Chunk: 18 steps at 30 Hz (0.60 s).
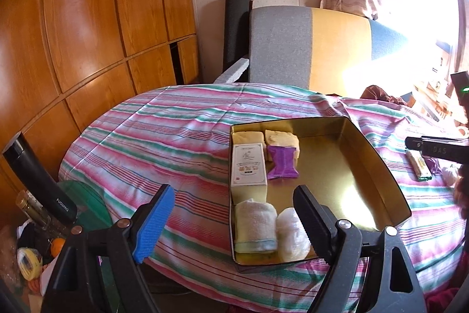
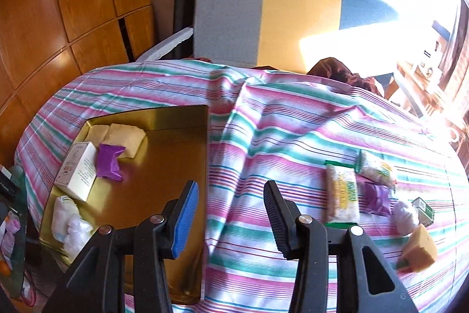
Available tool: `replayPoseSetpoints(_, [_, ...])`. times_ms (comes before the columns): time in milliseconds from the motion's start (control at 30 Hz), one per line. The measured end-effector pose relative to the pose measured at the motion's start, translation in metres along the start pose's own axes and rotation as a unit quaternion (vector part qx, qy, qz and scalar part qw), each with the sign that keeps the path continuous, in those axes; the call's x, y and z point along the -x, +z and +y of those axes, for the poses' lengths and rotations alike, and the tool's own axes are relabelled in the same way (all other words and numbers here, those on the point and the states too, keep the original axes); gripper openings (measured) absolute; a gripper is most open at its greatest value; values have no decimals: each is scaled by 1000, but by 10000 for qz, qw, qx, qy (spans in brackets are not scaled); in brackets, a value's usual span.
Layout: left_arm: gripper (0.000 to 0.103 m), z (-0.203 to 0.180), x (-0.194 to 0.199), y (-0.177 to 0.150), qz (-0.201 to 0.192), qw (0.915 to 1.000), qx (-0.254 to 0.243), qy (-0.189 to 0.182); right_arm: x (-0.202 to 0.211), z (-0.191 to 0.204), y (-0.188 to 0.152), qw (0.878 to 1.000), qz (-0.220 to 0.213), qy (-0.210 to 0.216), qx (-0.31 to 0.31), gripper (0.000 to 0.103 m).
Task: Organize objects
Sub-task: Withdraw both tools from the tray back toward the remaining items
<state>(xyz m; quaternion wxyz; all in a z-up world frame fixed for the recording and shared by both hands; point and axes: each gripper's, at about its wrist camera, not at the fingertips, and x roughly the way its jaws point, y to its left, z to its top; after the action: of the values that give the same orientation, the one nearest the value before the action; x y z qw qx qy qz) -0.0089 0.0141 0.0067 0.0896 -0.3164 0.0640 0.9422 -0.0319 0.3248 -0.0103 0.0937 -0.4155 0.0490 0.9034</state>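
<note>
A gold metal tin (image 1: 351,166) (image 2: 164,154) lies on the striped bedspread. It holds a white box (image 1: 248,165) (image 2: 79,169), a purple packet (image 1: 282,162) (image 2: 109,157), yellow sponges (image 1: 281,138) (image 2: 126,137) and rolled cloths (image 1: 255,225) (image 2: 69,222). My left gripper (image 1: 234,213) is open and empty over the tin's near left corner. My right gripper (image 2: 231,219) is open and empty above the tin's right edge. To its right on the bedspread lie a snack bar (image 2: 341,195), a second purple packet (image 2: 376,198), a yellow sponge (image 2: 419,250) and other small packets.
The striped bedspread (image 1: 176,137) (image 2: 278,122) covers the work surface. A grey, yellow and blue cushion (image 1: 307,49) stands behind it. Wooden wardrobe doors (image 1: 88,19) are on the left. A black flask (image 1: 41,181) and clutter sit at lower left.
</note>
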Motion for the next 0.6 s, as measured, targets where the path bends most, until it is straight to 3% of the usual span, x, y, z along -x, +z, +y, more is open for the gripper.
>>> replayPoseSetpoints(300, [85, -34, 5, 6, -79, 9990, -424, -91, 13, -96, -8, 9957, -108, -675, -619, 50])
replayPoseSetpoints(600, [85, -69, 7, 15, -191, 9958, -872, -191, 23, -188, -25, 9828, -220, -1307, -1285, 56])
